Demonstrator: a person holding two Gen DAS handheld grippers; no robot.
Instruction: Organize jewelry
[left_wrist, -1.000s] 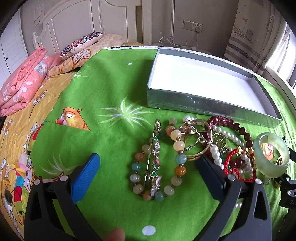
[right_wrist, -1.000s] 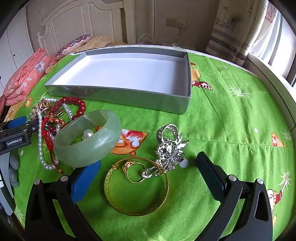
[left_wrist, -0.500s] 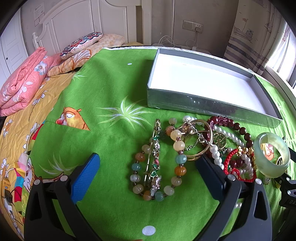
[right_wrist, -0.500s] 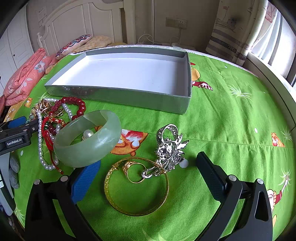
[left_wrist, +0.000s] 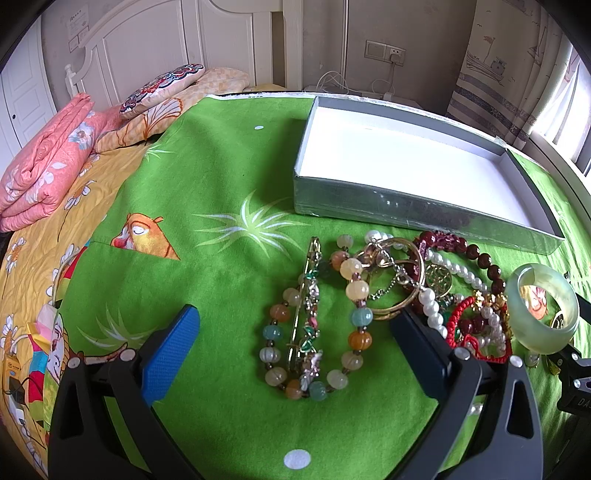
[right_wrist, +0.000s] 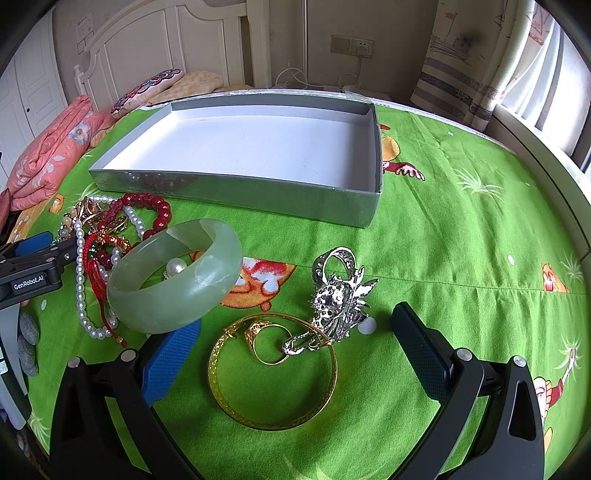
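Hovering: left gripper (left_wrist: 295, 332) and right gripper (right_wrist: 295, 343), jaws of both spread wide with nothing between them.
Jewelry: all loose on the green cloth (left_wrist: 221, 184); the grey tray (right_wrist: 236, 192), upper centre of the right view, holds nothing.
Snag risk: multicolour bead bracelet (left_wrist: 314, 321), centre of the left view, overlies a long gold pin (left_wrist: 306, 306); lifting one likely drags the other.
Tangle risk: pearl strand (left_wrist: 450, 266) and red cord bracelet (left_wrist: 476, 332) at right are intertwined.
Slip risk: jade bangle (right_wrist: 173, 284), tilted, looks smooth and could roll.
Stack risk: silver brooch (right_wrist: 340, 295) rests on the gold bangle (right_wrist: 273, 373).
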